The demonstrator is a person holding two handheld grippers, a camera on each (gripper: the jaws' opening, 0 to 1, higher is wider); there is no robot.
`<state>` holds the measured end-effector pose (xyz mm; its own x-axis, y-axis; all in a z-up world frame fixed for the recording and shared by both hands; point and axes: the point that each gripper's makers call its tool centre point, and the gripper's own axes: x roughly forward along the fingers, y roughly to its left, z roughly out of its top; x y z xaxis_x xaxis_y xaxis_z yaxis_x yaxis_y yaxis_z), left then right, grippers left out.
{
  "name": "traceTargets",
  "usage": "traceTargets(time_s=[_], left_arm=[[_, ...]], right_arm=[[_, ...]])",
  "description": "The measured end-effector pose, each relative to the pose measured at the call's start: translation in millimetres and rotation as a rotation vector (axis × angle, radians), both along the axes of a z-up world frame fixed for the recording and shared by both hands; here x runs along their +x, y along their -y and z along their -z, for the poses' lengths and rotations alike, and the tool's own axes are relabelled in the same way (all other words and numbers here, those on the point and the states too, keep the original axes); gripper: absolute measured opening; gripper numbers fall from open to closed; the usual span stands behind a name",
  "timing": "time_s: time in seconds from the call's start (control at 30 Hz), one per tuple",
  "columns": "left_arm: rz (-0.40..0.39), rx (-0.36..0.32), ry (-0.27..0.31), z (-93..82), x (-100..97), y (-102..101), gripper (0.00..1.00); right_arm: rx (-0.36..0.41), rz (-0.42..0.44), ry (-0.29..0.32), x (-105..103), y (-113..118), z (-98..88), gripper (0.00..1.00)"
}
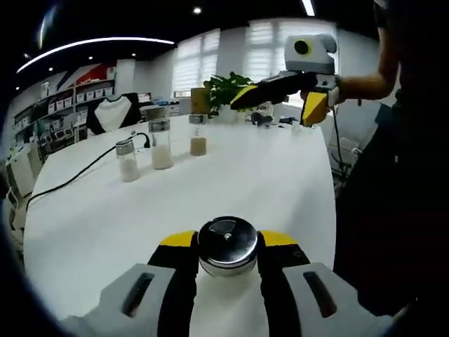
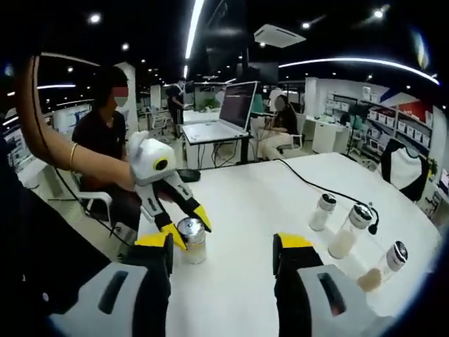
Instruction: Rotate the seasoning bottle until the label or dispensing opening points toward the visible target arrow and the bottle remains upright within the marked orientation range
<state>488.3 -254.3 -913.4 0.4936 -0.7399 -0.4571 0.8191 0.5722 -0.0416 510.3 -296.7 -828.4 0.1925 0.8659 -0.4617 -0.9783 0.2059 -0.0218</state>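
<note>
The left hand-held gripper (image 1: pixel 228 247) clamps the bottle (image 1: pixel 227 246) by its metal cap, upright on the white bench (image 1: pixel 280 175). The right hand-held gripper (image 2: pixel 221 253) hangs open above the bench. Three jars (image 1: pixel 161 144) stand apart, apparently part-filled.

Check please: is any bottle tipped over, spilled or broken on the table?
Nothing stands out. The bottle between the left gripper fingers stands upright, and the three other bottles stand upright too. No spill shows on the table.
</note>
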Motion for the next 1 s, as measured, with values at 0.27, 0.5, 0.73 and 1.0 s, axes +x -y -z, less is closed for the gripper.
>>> traceTargets(time_s=[0.27, 0.5, 0.73, 1.0], left_arm=[[0.010, 0.011, -0.019, -0.2, -1.8, 2, 0.35], [-0.104, -0.052, -0.044, -7.4, 1.1, -5, 0.42], [-0.182, 0.043, -0.004, -6.8, -2.7, -12, 0.47], [-0.348, 0.000, -0.017, 3.1, -0.4, -26, 0.48]], right_arm=[[-0.043, -0.074, -0.007, -16, -18, 13.0, 0.55], [-0.102, -0.125, -0.014, -20, -28, 24.1, 0.54], [-0.128, -0.148, -0.020, -20, -44, 27.7, 0.53], [-0.181, -0.185, -0.079, -30, -62, 46.2, 0.45]])
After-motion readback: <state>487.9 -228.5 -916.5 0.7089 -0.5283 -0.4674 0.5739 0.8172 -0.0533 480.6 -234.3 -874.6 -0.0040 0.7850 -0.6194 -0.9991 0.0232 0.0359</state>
